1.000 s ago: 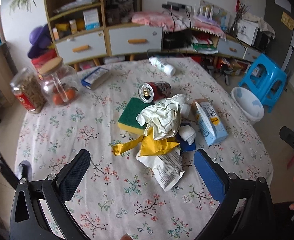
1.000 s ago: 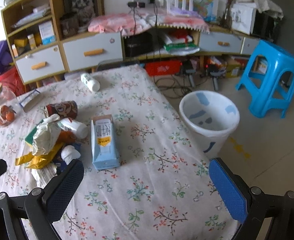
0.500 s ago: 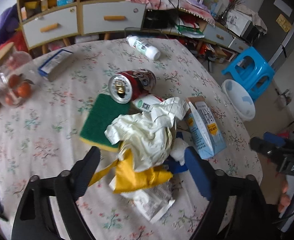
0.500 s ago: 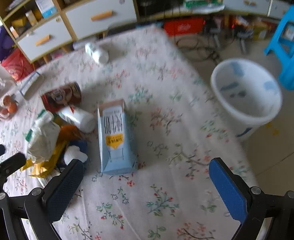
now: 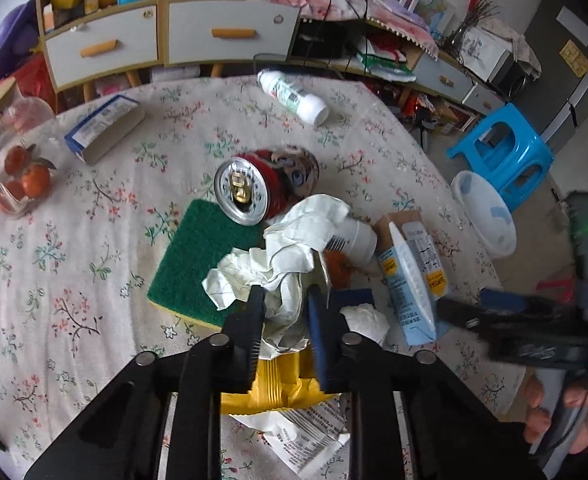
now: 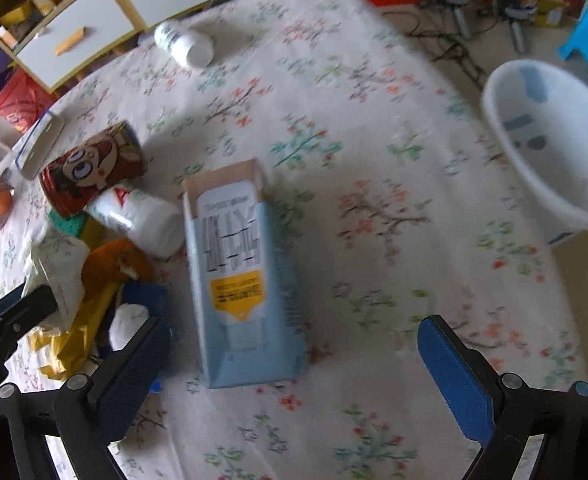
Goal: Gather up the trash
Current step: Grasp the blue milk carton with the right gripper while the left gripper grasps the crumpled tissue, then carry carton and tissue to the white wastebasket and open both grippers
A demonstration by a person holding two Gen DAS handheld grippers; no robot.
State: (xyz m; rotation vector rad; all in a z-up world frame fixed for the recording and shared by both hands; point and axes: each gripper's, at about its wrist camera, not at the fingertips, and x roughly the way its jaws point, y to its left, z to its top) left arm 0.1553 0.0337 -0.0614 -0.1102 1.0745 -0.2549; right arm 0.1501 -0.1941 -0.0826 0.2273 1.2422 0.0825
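Note:
A trash pile lies mid-table. My left gripper (image 5: 284, 312) is shut on the crumpled white paper (image 5: 290, 248), above a yellow wrapper (image 5: 270, 384). A red can (image 5: 266, 188) and a green sponge (image 5: 202, 256) lie just beyond it. My right gripper (image 6: 294, 344) is open, its fingers straddling the near end of a light blue carton (image 6: 238, 276) that lies flat. The carton also shows in the left wrist view (image 5: 410, 276). A white bottle (image 6: 142, 220) lies left of the carton. A white bin (image 6: 554, 144) stands on the floor to the right.
A second white bottle (image 5: 294, 98) lies at the table's far edge. A blue-and-white box (image 5: 102, 128) and a glass jar of fruit (image 5: 10, 164) sit at the left. A blue stool (image 5: 502, 156) stands beyond the bin.
My left gripper came down over the pile and closed on the crumpled paper. My right gripper moved forward and down over the carton, still open.

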